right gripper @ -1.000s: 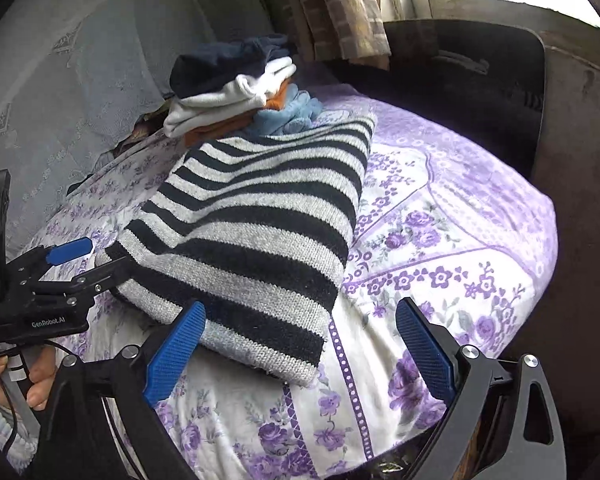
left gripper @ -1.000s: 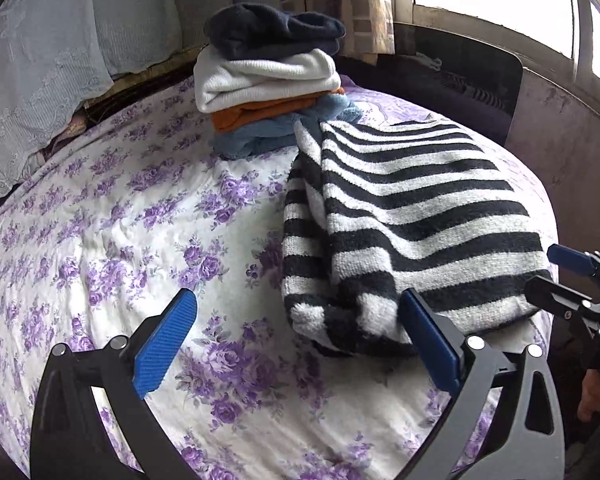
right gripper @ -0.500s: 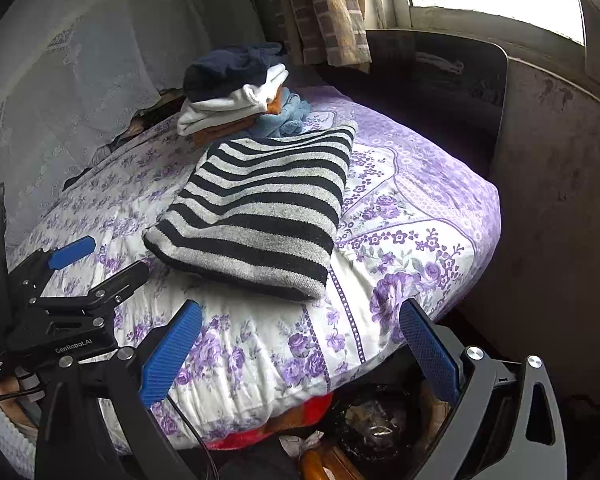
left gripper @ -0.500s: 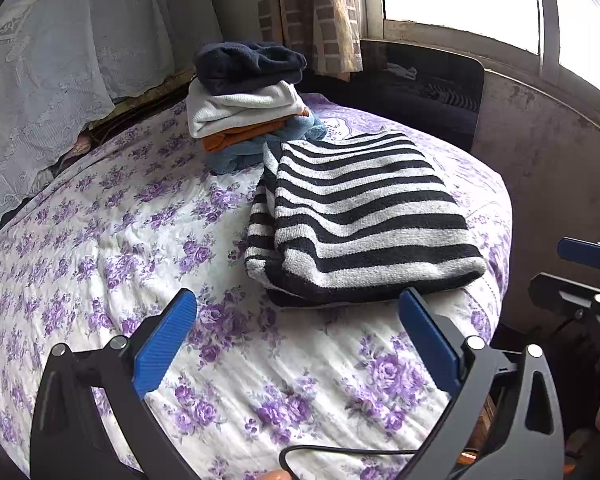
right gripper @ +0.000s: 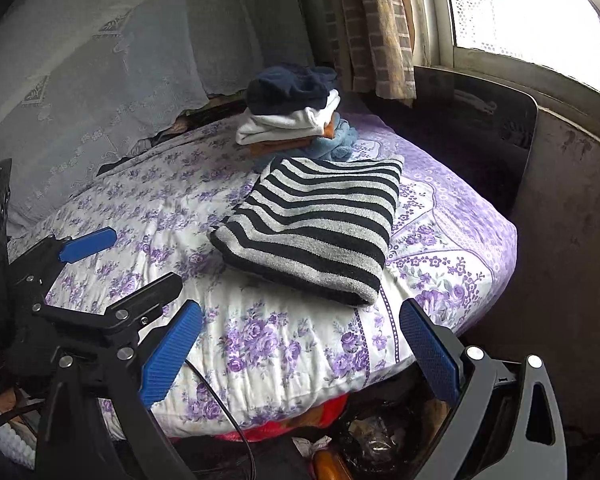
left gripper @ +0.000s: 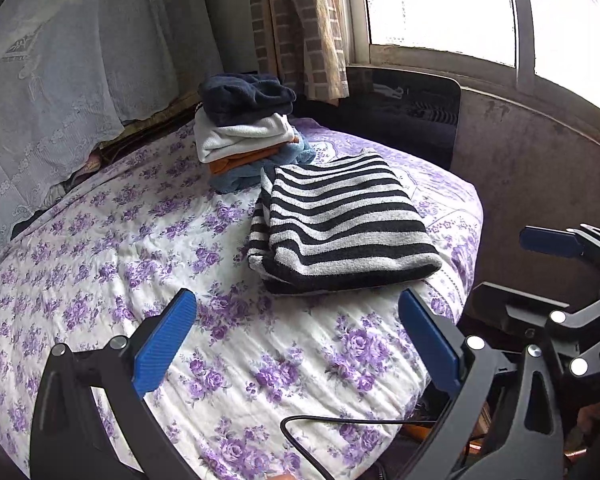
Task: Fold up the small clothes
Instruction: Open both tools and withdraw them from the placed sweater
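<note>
Striped sweater (left gripper: 342, 224) sits folded on the bed (left gripper: 120, 248), ahead of our left gripper (left gripper: 296, 344) and right gripper (right gripper: 300, 344), both jaws wide, empty; stack (left gripper: 246, 128) lies beyond; right looks slightly nearer

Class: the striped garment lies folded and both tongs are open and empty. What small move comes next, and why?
Probably lift the striped garment onto the folded pile behind it: it lies folded flat, and the left tongs and right tongs grip nothing.
</note>
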Demonstrator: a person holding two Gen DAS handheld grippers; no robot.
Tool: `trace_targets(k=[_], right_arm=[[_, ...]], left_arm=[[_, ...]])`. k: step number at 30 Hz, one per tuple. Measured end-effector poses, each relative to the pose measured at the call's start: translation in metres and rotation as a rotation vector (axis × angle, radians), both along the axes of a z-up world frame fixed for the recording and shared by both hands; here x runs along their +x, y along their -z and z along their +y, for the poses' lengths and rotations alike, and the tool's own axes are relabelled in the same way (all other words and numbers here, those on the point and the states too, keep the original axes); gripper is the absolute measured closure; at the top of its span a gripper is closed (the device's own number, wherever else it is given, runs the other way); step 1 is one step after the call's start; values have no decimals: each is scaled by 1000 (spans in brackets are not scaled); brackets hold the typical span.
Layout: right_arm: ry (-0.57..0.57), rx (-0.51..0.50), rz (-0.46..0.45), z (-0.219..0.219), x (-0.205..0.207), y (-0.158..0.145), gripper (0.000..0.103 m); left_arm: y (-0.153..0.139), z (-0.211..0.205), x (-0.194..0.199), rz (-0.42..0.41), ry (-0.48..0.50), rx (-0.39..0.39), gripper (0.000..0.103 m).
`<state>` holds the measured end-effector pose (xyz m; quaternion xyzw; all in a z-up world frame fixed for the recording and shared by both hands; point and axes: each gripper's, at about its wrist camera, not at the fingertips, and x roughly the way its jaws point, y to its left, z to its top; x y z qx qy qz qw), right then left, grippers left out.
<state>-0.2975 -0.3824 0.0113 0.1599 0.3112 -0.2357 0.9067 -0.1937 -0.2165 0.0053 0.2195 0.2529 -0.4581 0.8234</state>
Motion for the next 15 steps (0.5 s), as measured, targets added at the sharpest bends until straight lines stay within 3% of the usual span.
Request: trace_targets(k=[11,15], right_arm=[[-3,2,-8,1,2,-1,4],[-3,10,-12,0,3,1,4]], left_arm=[[4,-3,6,44,-4,12,5],[3,-2,5,13,-11,12,5]])
